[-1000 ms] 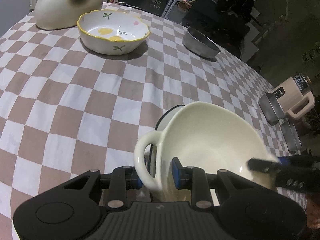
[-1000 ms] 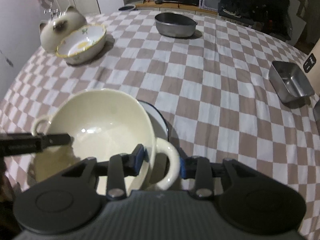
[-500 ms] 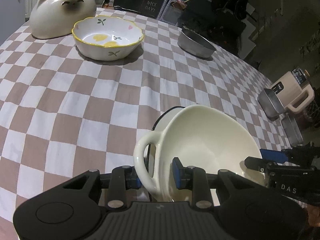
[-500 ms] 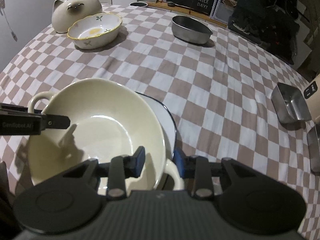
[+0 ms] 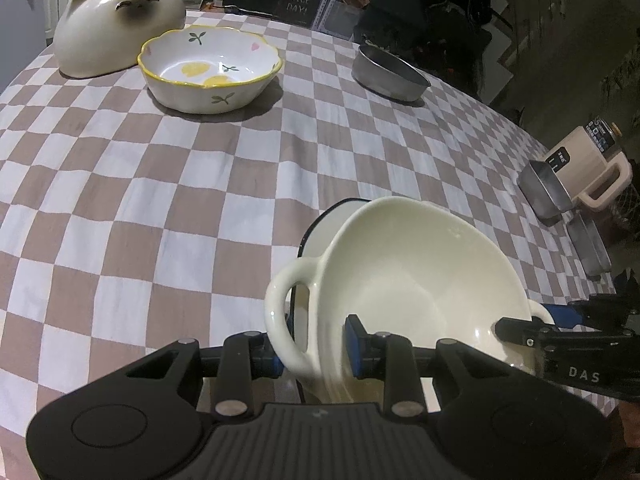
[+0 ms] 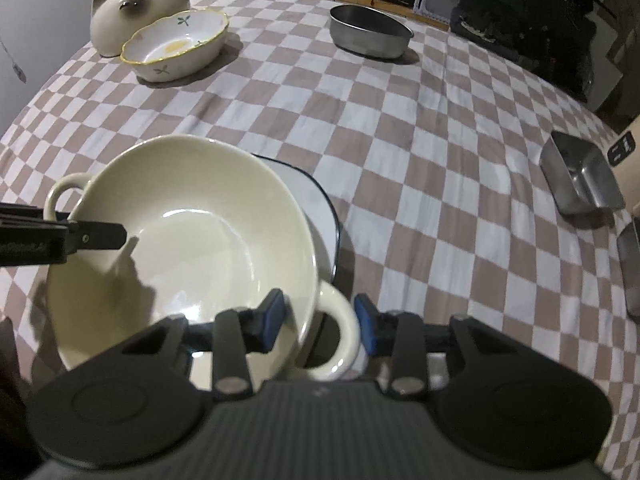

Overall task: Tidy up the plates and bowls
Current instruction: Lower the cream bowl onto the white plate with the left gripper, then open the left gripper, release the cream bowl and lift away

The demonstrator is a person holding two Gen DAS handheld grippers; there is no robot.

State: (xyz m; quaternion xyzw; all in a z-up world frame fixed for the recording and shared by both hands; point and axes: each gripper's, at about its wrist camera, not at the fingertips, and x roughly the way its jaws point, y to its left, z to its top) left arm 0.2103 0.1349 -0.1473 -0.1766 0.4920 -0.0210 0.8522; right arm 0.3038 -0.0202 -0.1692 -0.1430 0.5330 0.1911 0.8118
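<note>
Near the table's [image 5: 168,216] front edge, our left gripper [image 5: 314,346] pinches one handle of the cream bowl [image 5: 404,284], our right gripper's [image 6: 320,318] jaws have just loosened around the other, and the bowl half hides a dark-rimmed plate [image 6: 316,208].
</note>
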